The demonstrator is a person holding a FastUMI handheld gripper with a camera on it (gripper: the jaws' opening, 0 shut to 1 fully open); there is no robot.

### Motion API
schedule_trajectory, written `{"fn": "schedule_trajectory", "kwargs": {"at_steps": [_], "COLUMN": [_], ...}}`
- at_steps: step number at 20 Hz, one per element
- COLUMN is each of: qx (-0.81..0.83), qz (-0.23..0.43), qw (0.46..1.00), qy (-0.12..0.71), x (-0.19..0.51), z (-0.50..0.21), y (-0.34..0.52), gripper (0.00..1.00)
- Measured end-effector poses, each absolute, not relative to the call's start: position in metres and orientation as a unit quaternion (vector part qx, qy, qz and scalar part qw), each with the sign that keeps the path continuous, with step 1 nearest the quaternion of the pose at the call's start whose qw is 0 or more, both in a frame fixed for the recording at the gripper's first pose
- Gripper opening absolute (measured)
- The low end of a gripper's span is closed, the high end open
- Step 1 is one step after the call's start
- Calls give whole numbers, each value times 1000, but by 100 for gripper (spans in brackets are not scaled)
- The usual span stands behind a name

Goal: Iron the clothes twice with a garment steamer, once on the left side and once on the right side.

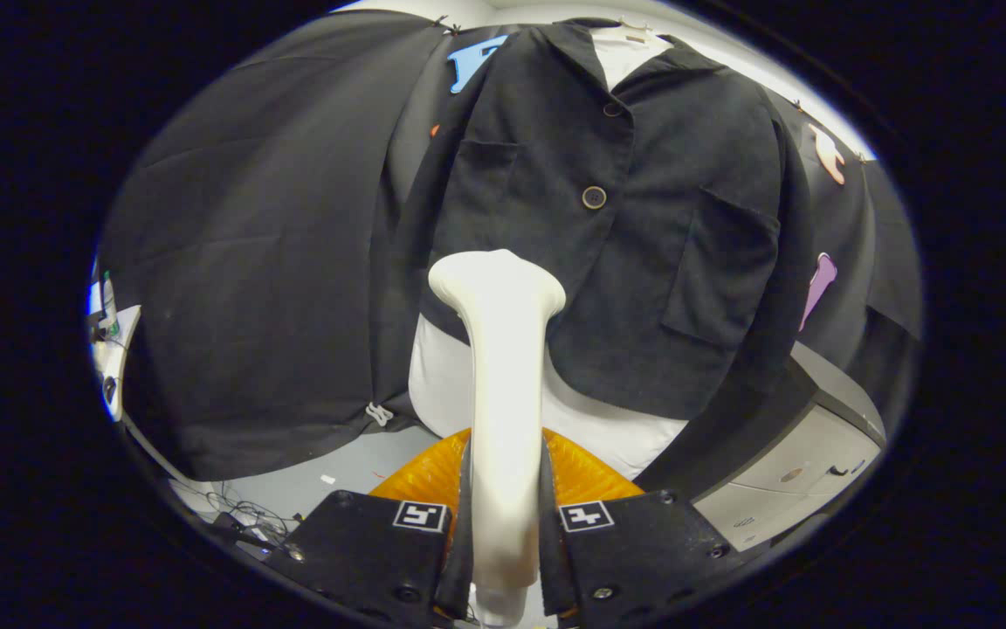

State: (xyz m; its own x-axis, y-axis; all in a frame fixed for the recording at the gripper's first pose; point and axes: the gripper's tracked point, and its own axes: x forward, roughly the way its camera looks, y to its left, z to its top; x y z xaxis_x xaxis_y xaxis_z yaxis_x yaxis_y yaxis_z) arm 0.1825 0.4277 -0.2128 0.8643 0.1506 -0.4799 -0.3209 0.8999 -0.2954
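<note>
The tool [505,524] is closed on the garment steamer [501,384], both fingers pressing the sides of its pale handle low down. The steamer's long axis runs straight ahead from the fingers, and its wider head points forward and up at the clothes, ending just at the lower front of the black jacket [608,227], a little to the left of the jacket's button line. Whether the head touches the cloth cannot be told.

The jacket hangs upright over a white garment [625,432] that shows below its hem and at the collar. Two buttons [593,196] sit down its middle, with a patch pocket on each side; the right pocket [721,271] is well to the right of the steamer's head.

An orange pleated thing [586,476] lies just beyond the fingers, partly hidden by the steamer. Black cloth [250,262] hangs to the left of the jacket. A grey cabinet [795,472] stands low to the right, and cables [241,507] lie on the floor to the left.
</note>
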Motion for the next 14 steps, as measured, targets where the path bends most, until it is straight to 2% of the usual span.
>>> {"fn": "schedule_trajectory", "kwargs": {"at_steps": [14], "qx": [-189], "qz": [120], "qw": [929], "qy": [295], "x": [106], "z": [-242], "y": [384], "gripper": [34]}}
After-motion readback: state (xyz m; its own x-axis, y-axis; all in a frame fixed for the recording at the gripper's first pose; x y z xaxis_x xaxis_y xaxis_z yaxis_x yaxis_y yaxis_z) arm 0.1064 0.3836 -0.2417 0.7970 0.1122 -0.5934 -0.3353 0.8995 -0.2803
